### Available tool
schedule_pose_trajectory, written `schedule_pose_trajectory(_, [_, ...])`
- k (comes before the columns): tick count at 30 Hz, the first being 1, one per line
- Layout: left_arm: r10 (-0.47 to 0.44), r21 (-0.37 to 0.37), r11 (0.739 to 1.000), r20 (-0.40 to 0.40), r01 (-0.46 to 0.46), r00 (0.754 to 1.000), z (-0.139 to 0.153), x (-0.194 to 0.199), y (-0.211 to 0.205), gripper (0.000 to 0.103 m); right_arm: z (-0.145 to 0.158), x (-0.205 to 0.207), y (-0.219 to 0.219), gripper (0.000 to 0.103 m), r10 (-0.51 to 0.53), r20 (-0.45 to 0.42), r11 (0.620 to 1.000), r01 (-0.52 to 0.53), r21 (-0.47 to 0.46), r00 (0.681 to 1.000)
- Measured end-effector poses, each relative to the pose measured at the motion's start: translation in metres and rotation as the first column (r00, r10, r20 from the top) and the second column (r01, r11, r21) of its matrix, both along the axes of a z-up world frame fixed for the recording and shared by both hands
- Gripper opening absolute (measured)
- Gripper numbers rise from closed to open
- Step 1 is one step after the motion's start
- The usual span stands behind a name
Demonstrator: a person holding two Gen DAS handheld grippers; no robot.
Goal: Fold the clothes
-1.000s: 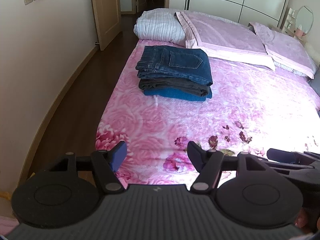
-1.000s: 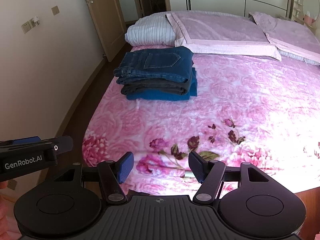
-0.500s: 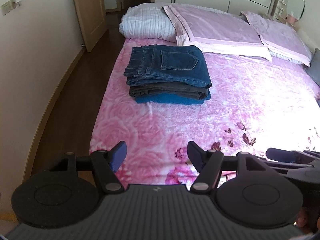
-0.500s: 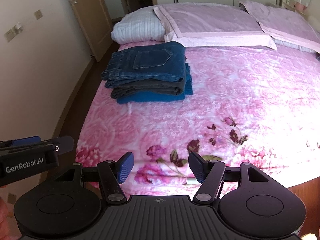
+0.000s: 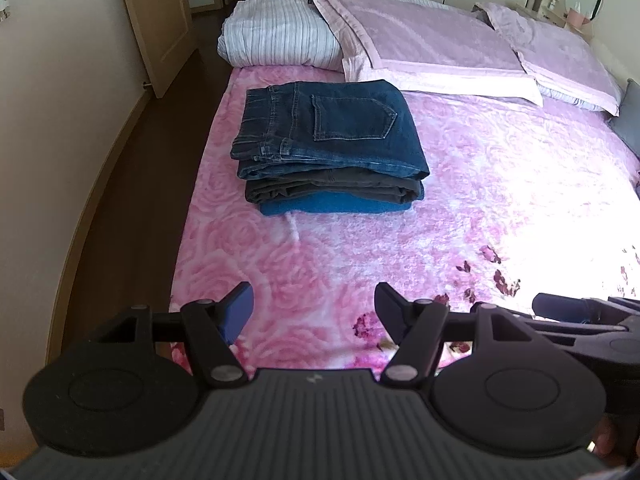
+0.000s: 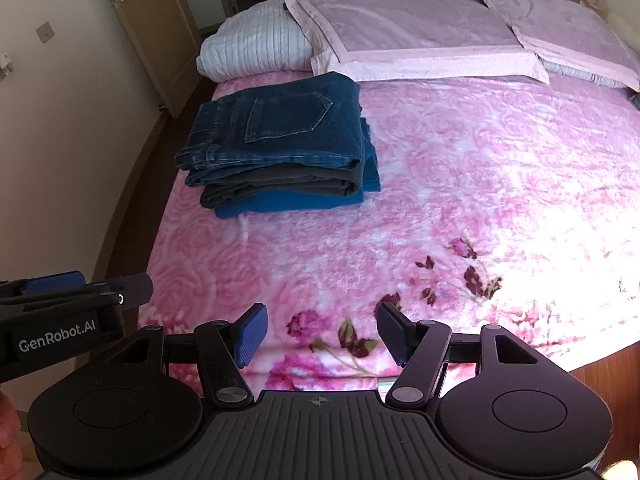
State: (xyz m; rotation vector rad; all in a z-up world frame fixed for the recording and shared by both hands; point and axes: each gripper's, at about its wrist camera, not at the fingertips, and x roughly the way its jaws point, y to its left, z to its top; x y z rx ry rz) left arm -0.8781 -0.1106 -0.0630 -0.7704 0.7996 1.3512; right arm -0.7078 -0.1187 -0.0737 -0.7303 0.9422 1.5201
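Note:
A stack of three folded clothes (image 5: 332, 148) lies on the bed's left side, also in the right wrist view (image 6: 280, 160): dark blue jeans (image 5: 344, 124) on top, dark grey trousers (image 5: 340, 188) in the middle, a blue garment (image 5: 340, 206) at the bottom. My left gripper (image 5: 314, 308) is open and empty above the bed's near edge, well short of the stack. My right gripper (image 6: 320, 330) is open and empty over the near edge, to the right of the left one, whose body shows in the right wrist view (image 6: 60, 312).
The bed has a pink floral blanket (image 5: 480, 220). A striped white pillow (image 5: 280, 40) and pink pillows (image 5: 420, 48) lie at its head, just behind the stack. A wall (image 5: 60, 120), dark wood floor (image 5: 132, 200) and a door (image 5: 160, 20) are on the left.
Both grippers have moved forward and up over the bed toward the stack, which now looks larger and nearer. Both stay open and empty.

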Motion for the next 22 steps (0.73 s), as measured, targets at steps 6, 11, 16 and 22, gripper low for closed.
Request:
schedule_pose_trajectory(6, [-0.009,-0.004,1.000,0.002,0.009,1.000,-0.001,-0.008,0.018,0.063,0.000,-0.010,0.016,0.064,-0.004,0.008,1.000,0.004,-0.008,1.000])
schedule_pose_trajectory(11, [-0.028,0.000,1.000,0.006,0.028,1.000,-0.001,-0.014,0.035,0.064,0.001,-0.019,0.029,0.064,-0.019,0.011,1.000,0.019,-0.006,1.000])
schedule_pose_trajectory(16, [-0.052,0.008,0.999,0.012,0.052,0.999,-0.002,-0.020,0.051,0.064,0.004,-0.028,0.043,0.064,-0.036,0.021,0.999,0.036,0.002,0.999])
schedule_pose_trajectory(22, [-0.083,0.026,0.996,0.004,0.083,0.997,-0.001,-0.025,0.068,0.063,0.004,-0.033,0.056,0.064,-0.074,0.021,0.997,0.074,0.004,0.997])
